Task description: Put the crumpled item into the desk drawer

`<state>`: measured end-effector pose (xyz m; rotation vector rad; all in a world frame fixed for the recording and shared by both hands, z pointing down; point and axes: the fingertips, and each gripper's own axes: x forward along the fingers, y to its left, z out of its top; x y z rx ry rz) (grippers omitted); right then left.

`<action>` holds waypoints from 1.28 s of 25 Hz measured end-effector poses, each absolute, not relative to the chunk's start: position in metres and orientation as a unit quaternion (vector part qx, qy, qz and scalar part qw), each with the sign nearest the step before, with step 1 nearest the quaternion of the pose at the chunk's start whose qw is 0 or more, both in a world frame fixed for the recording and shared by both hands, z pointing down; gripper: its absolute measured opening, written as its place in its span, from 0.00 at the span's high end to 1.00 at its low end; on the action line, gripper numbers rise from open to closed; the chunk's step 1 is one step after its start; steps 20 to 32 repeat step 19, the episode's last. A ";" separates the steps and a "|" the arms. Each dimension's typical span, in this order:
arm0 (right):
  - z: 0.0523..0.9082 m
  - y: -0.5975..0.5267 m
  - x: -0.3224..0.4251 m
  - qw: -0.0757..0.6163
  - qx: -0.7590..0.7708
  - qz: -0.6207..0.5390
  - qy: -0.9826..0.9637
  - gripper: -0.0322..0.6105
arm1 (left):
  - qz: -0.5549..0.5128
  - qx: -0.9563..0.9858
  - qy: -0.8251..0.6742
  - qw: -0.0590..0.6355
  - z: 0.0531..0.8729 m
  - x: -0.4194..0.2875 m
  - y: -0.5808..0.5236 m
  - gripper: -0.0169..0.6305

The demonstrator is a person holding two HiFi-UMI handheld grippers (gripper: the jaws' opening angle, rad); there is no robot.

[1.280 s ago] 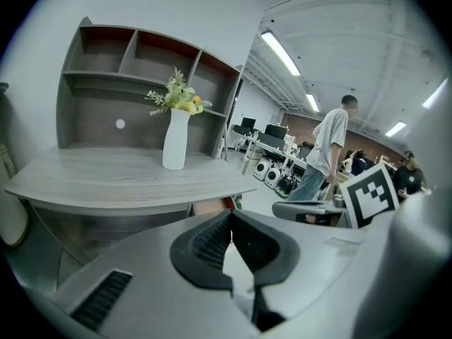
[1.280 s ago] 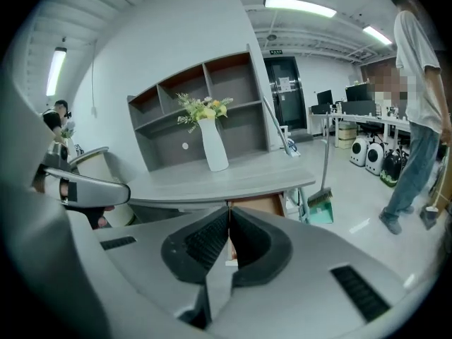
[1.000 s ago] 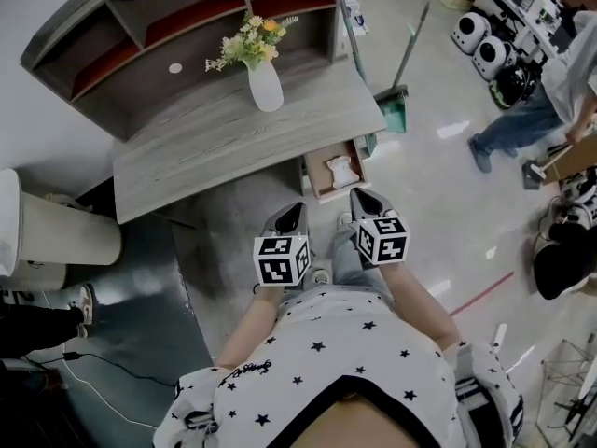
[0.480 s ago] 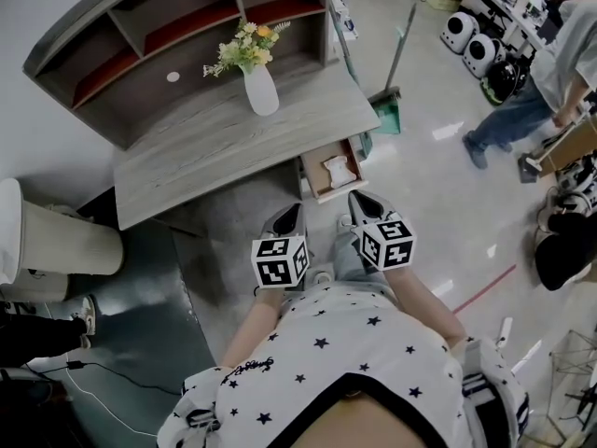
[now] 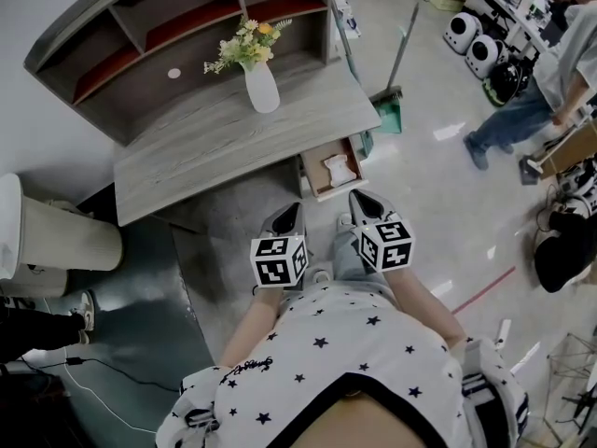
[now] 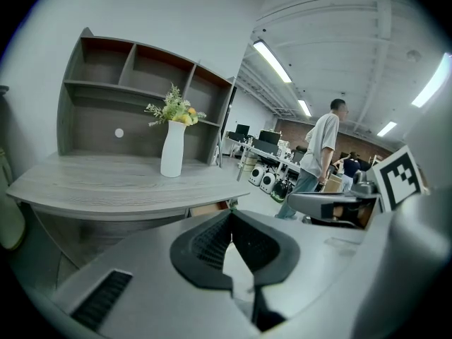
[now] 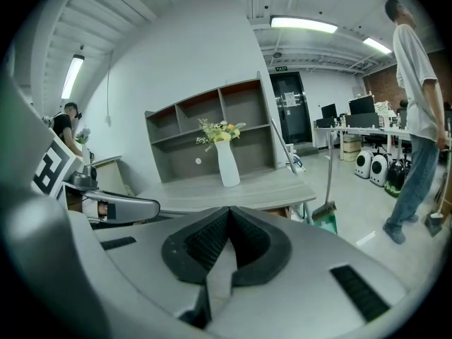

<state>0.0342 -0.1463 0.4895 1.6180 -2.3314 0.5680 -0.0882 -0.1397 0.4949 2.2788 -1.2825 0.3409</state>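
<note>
At the far left stood a pale cream cylindrical bin (image 5: 58, 239) beside the grey wood-grain desk, whose long surface (image 5: 201, 157) carried a tall white ceramic vase of yellow and white flowers (image 5: 262, 86). Behind the vase rose the desk's grey open shelf unit (image 5: 140, 35).

The left gripper (image 5: 295, 208) hovered above the floor in front of the desk, its jaws pressed together with nothing between them. Its marker cube sat just above the person's star-print white shirt (image 5: 345, 362).

Just right of it, under the surface's right end, the wooden desk drawer (image 5: 307, 175) stood pulled out. The crumpled white item (image 5: 340, 169), possibly paper or cloth, lay inside it, touched by neither gripper.

The right gripper (image 5: 360, 195) pointed at the drawer's near end, its jaws also closed and empty.

Further right, a green broom and dustpan (image 5: 393, 108) leaned by the desk's end, and a person in jeans (image 5: 522, 115) stood well apart on the shiny floor.
</note>
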 end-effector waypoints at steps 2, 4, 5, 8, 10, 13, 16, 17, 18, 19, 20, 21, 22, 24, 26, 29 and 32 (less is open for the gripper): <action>0.490 -0.147 0.035 0.123 0.555 0.196 -0.799 0.96 | 0.125 0.836 -0.472 0.250 0.495 -0.089 -0.141 0.95; 0.489 -0.148 0.036 0.122 0.556 0.196 -0.798 0.96 | 0.125 0.836 -0.472 0.251 0.495 -0.088 -0.142 0.95; 0.489 -0.149 0.037 0.121 0.556 0.196 -0.798 0.96 | 0.125 0.835 -0.472 0.251 0.494 -0.087 -0.142 0.95; 0.489 -0.149 0.038 0.120 0.557 0.194 -0.798 0.96 | 0.125 0.835 -0.472 0.252 0.495 -0.085 -0.143 0.95; 0.490 -0.150 0.039 0.121 0.558 0.196 -0.798 0.96 | 0.125 0.835 -0.472 0.252 0.496 -0.084 -0.144 0.95; 0.491 -0.150 0.040 0.120 0.558 0.199 -0.797 0.96 | 0.126 0.835 -0.472 0.253 0.495 -0.083 -0.145 0.95; 0.490 -0.151 0.041 0.119 0.558 0.199 -0.797 0.96 | 0.125 0.836 -0.472 0.253 0.494 -0.081 -0.145 0.95; 0.490 -0.151 0.042 0.118 0.558 0.199 -0.797 0.96 | 0.125 0.836 -0.472 0.252 0.494 -0.081 -0.146 0.95; 0.490 -0.152 0.042 0.117 0.558 0.199 -0.797 0.96 | 0.124 0.836 -0.472 0.252 0.494 -0.080 -0.146 0.95; 0.490 -0.153 0.042 0.117 0.558 0.199 -0.797 0.96 | 0.124 0.836 -0.471 0.251 0.494 -0.080 -0.147 0.95; 0.490 -0.153 0.042 0.117 0.558 0.199 -0.797 0.96 | 0.124 0.836 -0.471 0.251 0.494 -0.080 -0.147 0.95; 0.490 -0.153 0.042 0.117 0.558 0.199 -0.797 0.96 | 0.124 0.836 -0.471 0.251 0.494 -0.080 -0.147 0.95; 0.490 -0.153 0.042 0.117 0.558 0.199 -0.797 0.96 | 0.124 0.836 -0.471 0.251 0.494 -0.080 -0.147 0.95; 0.490 -0.153 0.042 0.117 0.558 0.199 -0.797 0.96 | 0.124 0.836 -0.471 0.251 0.494 -0.080 -0.147 0.95; 0.490 -0.153 0.042 0.117 0.558 0.199 -0.797 0.96 | 0.124 0.836 -0.471 0.251 0.494 -0.080 -0.147 0.95; 0.490 -0.153 0.042 0.117 0.558 0.199 -0.797 0.96 | 0.124 0.836 -0.471 0.251 0.494 -0.080 -0.147 0.95; 0.490 -0.153 0.042 0.117 0.558 0.199 -0.797 0.96 | 0.124 0.836 -0.471 0.251 0.494 -0.080 -0.147 0.95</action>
